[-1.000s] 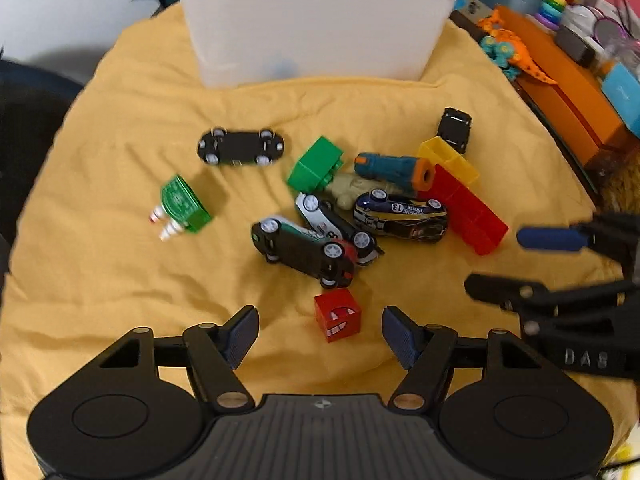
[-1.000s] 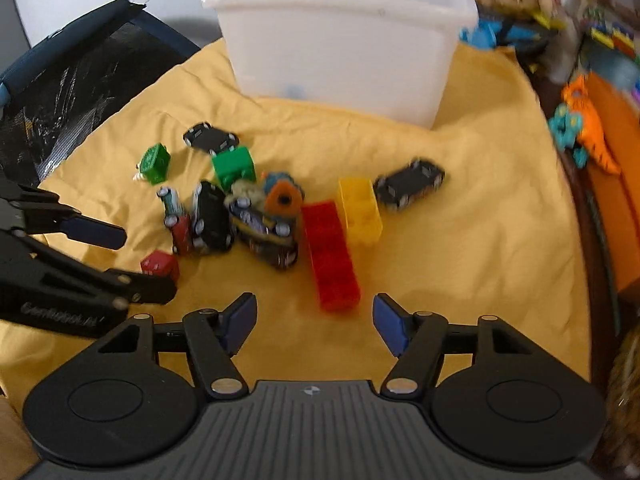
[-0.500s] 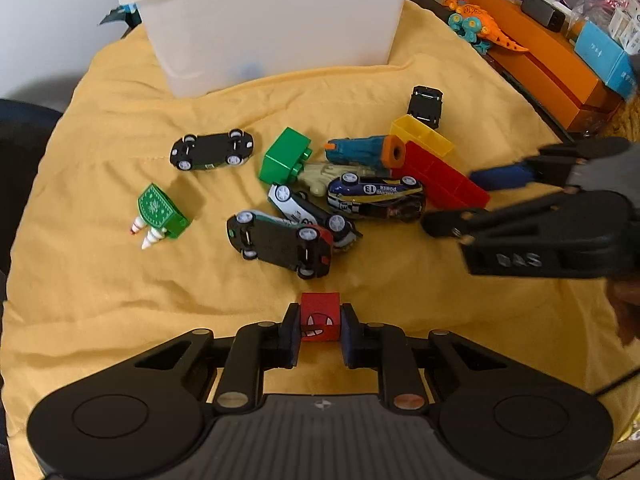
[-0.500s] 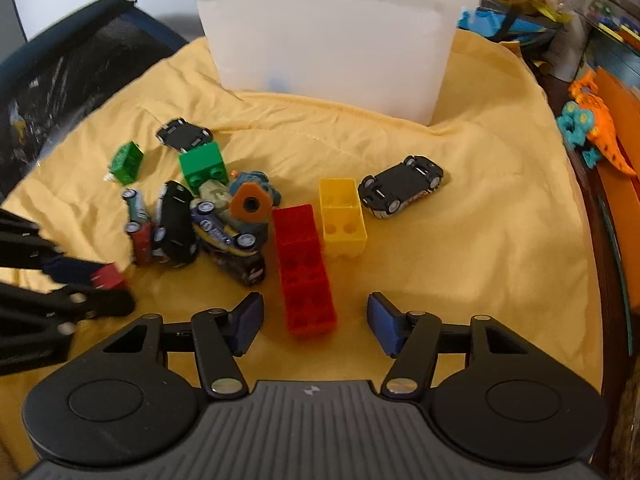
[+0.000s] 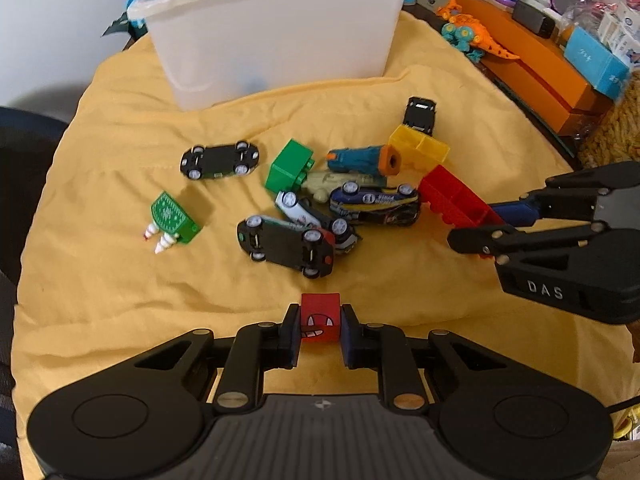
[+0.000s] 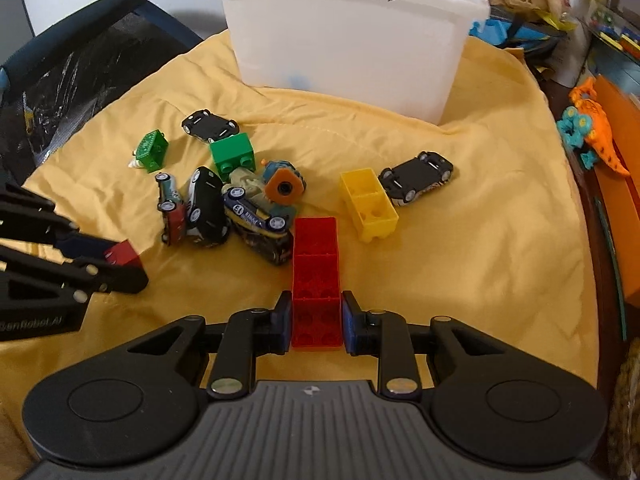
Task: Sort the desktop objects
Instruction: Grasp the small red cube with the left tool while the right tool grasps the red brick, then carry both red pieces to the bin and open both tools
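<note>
Lifting both catches straight up before swinging toward the bin (image 5: 276,36) at upper centre seems wisest: left gripper (image 5: 320,326) clamps the cube (image 5: 320,320), right gripper (image 6: 316,320) clamps the red brick (image 6: 316,276) at lower centre.

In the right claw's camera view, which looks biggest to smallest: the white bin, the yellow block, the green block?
1. White bin, by far the largest.
2. Yellow block.
3. Green block.
The two blocks look close in size, and the yellow one lies nearer the camera, so their order is unsure.
</note>
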Demonstrator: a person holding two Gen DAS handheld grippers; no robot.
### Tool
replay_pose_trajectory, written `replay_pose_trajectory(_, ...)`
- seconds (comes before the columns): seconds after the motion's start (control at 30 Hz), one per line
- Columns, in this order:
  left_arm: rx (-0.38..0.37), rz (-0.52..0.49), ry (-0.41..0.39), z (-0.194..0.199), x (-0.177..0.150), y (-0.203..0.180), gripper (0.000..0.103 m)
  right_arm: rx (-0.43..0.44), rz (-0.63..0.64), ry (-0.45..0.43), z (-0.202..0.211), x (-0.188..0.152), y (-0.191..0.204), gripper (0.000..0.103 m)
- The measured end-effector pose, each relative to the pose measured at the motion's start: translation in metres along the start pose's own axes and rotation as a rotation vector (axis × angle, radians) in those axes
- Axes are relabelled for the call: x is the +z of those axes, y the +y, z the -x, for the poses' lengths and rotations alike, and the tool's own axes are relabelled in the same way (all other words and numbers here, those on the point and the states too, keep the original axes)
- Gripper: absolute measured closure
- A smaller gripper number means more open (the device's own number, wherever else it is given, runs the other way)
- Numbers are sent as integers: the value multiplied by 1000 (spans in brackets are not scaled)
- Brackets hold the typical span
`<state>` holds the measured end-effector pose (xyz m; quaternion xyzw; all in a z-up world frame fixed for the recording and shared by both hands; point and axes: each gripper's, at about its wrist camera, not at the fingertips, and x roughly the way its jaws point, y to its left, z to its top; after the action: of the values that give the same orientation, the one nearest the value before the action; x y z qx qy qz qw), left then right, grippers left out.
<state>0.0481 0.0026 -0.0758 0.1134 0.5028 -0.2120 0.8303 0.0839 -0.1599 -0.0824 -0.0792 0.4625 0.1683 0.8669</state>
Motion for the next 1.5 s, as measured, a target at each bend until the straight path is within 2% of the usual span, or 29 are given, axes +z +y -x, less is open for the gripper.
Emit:
replay_pose_trajectory(0.23,75,-60,-51,15,17,0,81,-22,-12,-35,20,4,-1,76)
replay_pose_trajectory(0.27,85,-70,-62,17,21,1,81,1,23,-47,23,5,-1,76)
replay_pose_trajectory(0.47,142,-132,-132,32,48,5,81,-12,35,-109,44,25,-4,76)
replay_pose_trajectory(0.57,161,-145,-175,41,70,11,81,-16,34,-150,54,43,-9,76)
replay_pose_trajectory(0.83,219,-148,-307,60,148,29,81,-49,50,-286,73,117,-29,76)
replay_pose_trajectory(0.87,227,-149,-317,59,157,30,81,-38,67,-283,73,126,-32,76)
replay_pose_trajectory(1.1,243,-136,-321,34,220,45,80,-38,-21,-285,43,184,-48,76)
replay_pose_trajectory(1.27,238,-137,-301,7,249,58,80,-52,-54,-255,18,208,-51,76)
replay_pose_trajectory(1.4,229,-139,-259,-20,258,60,78,-36,-139,-227,-1,219,-57,75)
replay_pose_trajectory(1.5,211,-132,-227,-34,259,61,76,-56,-140,-190,-15,223,-56,73)
